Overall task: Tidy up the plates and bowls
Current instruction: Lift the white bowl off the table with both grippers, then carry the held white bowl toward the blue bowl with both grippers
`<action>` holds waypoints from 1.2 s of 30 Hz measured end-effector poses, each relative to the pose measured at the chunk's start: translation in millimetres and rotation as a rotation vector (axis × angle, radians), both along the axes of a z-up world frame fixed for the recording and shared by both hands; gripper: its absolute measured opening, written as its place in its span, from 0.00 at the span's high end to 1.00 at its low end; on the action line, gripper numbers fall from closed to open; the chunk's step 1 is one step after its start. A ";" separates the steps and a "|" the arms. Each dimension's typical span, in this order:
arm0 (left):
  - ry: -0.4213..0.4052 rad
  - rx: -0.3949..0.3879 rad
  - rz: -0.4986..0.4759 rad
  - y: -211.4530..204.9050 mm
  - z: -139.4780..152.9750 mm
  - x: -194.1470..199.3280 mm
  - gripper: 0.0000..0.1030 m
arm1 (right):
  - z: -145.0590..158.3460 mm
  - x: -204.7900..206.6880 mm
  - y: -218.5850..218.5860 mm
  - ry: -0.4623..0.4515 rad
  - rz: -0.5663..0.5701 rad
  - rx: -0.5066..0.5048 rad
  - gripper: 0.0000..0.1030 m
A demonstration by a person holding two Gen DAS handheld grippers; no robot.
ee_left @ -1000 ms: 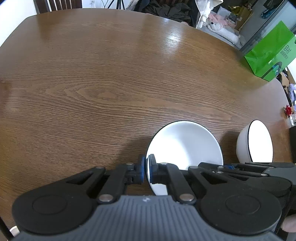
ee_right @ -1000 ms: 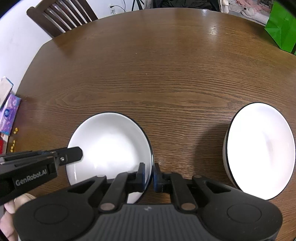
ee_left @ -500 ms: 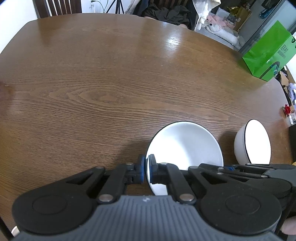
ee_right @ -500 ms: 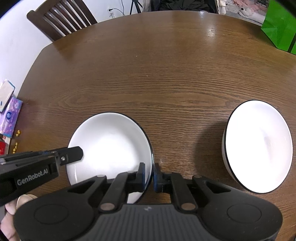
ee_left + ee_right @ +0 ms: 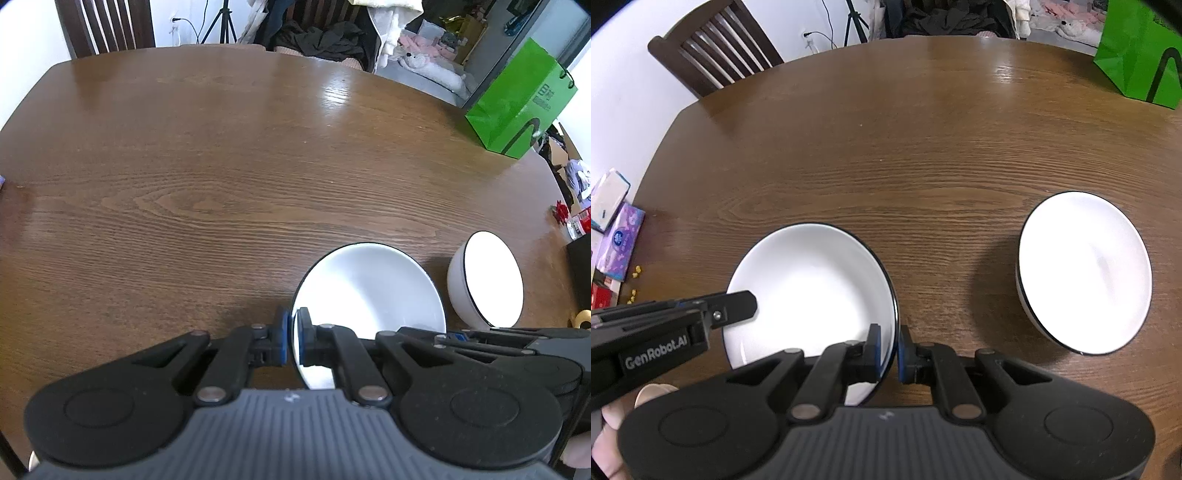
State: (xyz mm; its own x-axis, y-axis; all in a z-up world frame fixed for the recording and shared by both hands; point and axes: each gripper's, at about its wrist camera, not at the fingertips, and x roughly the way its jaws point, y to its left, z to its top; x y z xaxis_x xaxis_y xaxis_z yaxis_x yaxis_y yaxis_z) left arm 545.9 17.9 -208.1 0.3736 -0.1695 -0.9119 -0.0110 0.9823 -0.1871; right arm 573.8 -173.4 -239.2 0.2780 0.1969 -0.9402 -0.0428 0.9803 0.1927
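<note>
Wood-grain table (image 5: 221,177), brown, glossy, fills both views. Nearest, lower centre of the left wrist view: left gripper (image 5: 291,341), jaws narrow, blue pads clamped on the left rim of a white plate (image 5: 369,291) with a thin black edge. Lower centre of the right wrist view: right gripper (image 5: 888,350), jaws narrow too, pinching the right rim of the same plate (image 5: 812,284). So both grippers hold one plate from opposite sides, rim running up-frame between each pair of pads. The left gripper shows again at lower left of the right wrist view, a person's hand (image 5: 613,424) under it.

Key relation: a white bowl (image 5: 1084,271) with a black rim sits right of the plate in both views, near but apart, bare wood between them. It lies right of the right gripper's jaws, so the right hand is nearer. In the left wrist view the bowl (image 5: 485,280) is at mid right, past the plate. Likely next move, my guess: carry the plate toward the bowl to stack or group them. Whether the plate is clear of the table is hard to tell.

Farther: green paper bag (image 5: 521,99) stands on the table at upper right. Tissue packs (image 5: 617,229) at left edge. Wooden chair (image 5: 713,55) at upper left, white wall behind, tripod legs and piled clothes along the top.
</note>
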 end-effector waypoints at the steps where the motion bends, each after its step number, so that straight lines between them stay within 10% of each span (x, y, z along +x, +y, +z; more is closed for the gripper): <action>1: -0.002 0.000 -0.002 -0.8 1.6 -1.9 0.94 | 1.9 -1.9 -0.7 -0.003 -0.002 0.000 0.92; 36: -0.101 0.015 -0.036 -17.7 49.0 -77.9 0.94 | 47.3 -65.7 -4.9 -0.093 -0.034 -0.012 0.92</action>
State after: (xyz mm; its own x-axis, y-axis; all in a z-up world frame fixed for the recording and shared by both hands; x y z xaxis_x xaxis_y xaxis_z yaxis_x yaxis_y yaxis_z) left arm 468.0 0.2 -159.2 0.4573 -0.1712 -0.8727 0.0427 0.9844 -0.1708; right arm 508.1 -178.3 -191.9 0.3707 0.1747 -0.9122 -0.0271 0.9838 0.1774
